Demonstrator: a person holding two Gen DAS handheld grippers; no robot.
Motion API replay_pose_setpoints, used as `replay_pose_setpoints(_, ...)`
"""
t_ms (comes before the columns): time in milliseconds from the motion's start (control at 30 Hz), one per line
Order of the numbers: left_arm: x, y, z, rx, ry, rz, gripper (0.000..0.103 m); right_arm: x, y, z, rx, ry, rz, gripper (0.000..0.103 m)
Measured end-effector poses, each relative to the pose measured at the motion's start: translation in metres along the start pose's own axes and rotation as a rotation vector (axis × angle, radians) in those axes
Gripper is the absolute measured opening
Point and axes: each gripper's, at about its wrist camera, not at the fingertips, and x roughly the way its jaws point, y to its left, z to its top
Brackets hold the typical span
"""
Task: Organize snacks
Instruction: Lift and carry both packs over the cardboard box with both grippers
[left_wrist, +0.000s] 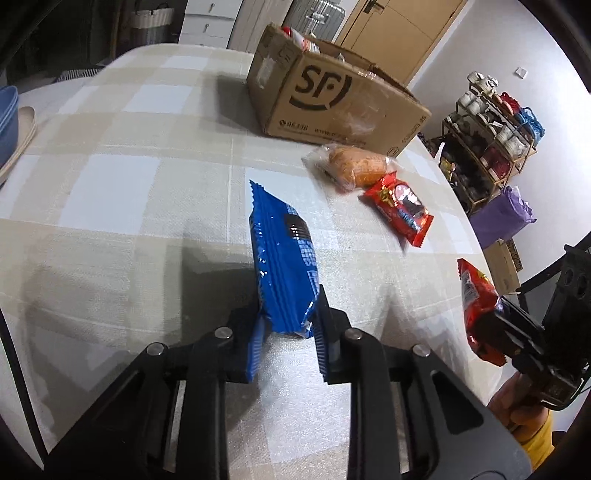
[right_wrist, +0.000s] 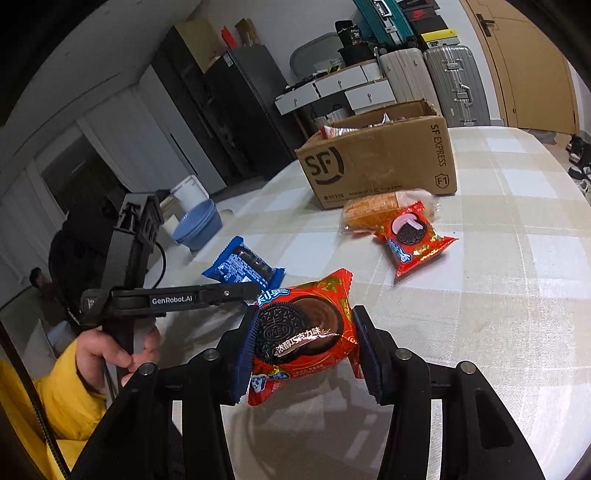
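On the worktop (left_wrist: 110, 184), the cardboard box (left_wrist: 332, 103) sits at twelve o'clock; bread bun (left_wrist: 354, 166) and cookie packet (left_wrist: 402, 210) lie before it, toward two.

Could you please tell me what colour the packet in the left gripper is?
Blue packet, clearest in the left wrist view.

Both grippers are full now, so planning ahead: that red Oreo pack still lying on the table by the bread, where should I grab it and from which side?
Take the red Oreo pack across its puffed middle, from above. It lies flat on the tablecloth, its crimped ends are thin, and its far end touches the wrapped bread, so close on the two free long sides.
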Motion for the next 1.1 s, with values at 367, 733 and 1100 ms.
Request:
replay_pose_setpoints(367, -0.046, -0.019, 0.003, 0.067, -0.101, -0.010, 0.020, -0.014, 0.022, 0.015, -0.019, -0.047, 0.011, 0.049)
replay_pose_setpoints(733, -0.087, -0.039, 0.010, 0.128, -0.187, -0.005, 0.020, -0.033, 0.036, 0.034, -0.019, -0.089, 0.010, 0.049)
replay_pose_setpoints(1100, -0.108, -0.047, 0.030, 0.160, -0.221, -0.048, 0.020, -0.032, 0.036, 0.058, -0.012, -0.114, 0.006, 0.049)
